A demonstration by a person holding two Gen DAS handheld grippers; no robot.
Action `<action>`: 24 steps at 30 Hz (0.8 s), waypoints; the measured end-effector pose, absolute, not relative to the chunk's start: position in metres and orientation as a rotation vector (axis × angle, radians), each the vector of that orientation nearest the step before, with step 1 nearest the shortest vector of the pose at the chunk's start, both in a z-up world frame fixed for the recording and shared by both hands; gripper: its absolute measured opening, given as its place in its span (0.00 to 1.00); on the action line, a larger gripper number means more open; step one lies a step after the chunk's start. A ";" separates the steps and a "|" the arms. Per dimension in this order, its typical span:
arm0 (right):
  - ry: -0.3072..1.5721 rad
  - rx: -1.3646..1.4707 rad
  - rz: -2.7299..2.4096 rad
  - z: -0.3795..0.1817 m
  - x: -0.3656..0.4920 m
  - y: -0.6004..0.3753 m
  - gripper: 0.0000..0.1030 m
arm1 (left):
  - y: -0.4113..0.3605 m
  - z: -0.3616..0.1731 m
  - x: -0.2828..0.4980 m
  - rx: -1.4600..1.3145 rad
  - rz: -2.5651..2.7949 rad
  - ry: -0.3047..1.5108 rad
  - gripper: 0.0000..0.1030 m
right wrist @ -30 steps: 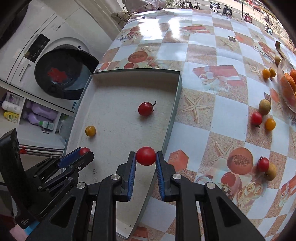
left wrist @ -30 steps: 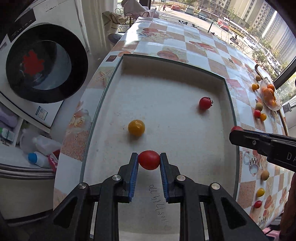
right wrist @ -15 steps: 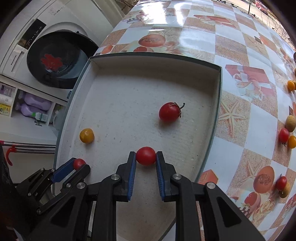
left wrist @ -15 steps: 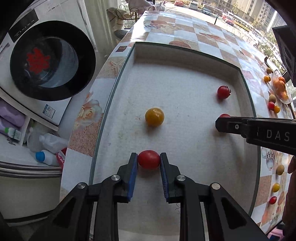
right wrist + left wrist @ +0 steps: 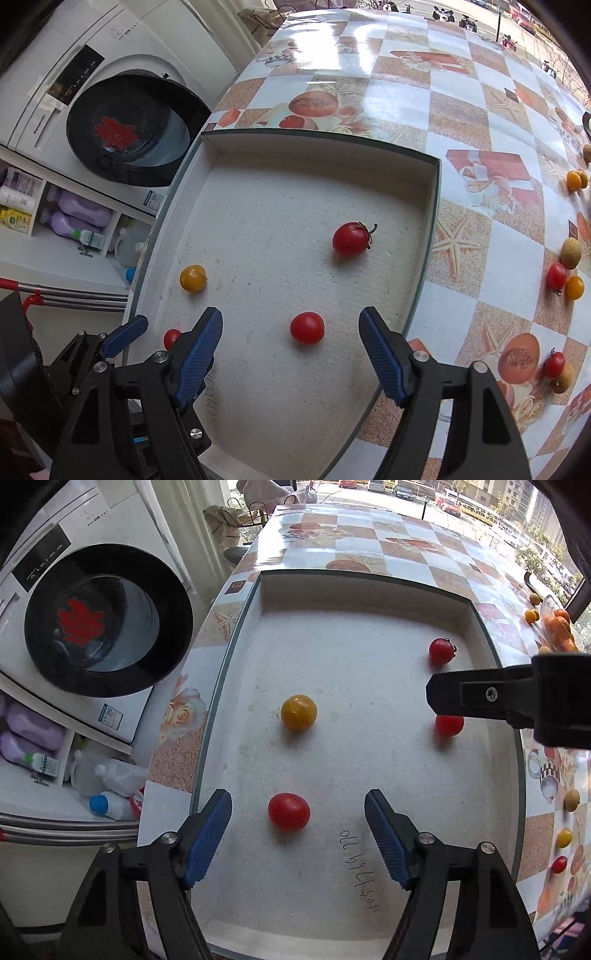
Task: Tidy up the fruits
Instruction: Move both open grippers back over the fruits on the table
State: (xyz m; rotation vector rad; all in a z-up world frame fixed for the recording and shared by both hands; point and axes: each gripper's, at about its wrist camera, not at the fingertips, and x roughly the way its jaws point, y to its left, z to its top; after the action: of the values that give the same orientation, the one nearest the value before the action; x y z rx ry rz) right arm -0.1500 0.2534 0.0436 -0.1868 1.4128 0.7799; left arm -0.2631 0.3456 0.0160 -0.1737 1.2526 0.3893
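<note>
My left hand-held gripper (image 5: 298,834) and right hand-held gripper (image 5: 291,347) are both spread wide and hold nothing. One red tomato (image 5: 289,811) lies on the tray (image 5: 369,590) floor between my left fingers; another (image 5: 307,327) lies between my right. The loose fruits (image 5: 565,280) on the bench (image 5: 461,92) lie to my right, nearer my right hand.

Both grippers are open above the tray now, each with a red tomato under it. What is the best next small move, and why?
Probably lift both grippers up and out of the tray. The left gripper and right gripper are wide open, and the red tomatoes lie free on the tray floor, touching no finger. More loose fruits wait on the tablecloth to the right.
</note>
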 end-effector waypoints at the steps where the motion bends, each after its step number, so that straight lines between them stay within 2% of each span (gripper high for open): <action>1: 1.405 -0.177 0.776 0.048 -0.149 0.247 0.77 | 0.341 0.018 -0.262 -0.165 0.382 1.253 0.74; 10: 1.386 -0.132 0.638 0.067 -0.137 0.161 0.78 | 0.293 0.044 -0.253 -0.110 0.296 1.223 0.74; 19: 1.445 -0.104 0.402 0.053 -0.129 0.051 0.78 | 0.225 0.064 -0.235 -0.056 0.142 1.208 0.74; 24: 1.471 -0.085 0.331 0.043 -0.125 0.011 0.78 | 0.182 0.055 -0.229 -0.059 0.035 1.249 0.73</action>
State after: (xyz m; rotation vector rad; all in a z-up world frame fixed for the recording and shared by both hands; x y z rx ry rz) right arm -0.1253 0.0108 0.0433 -0.0854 1.4709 0.3307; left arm -0.2294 0.1817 0.0553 -0.0586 1.2492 0.0351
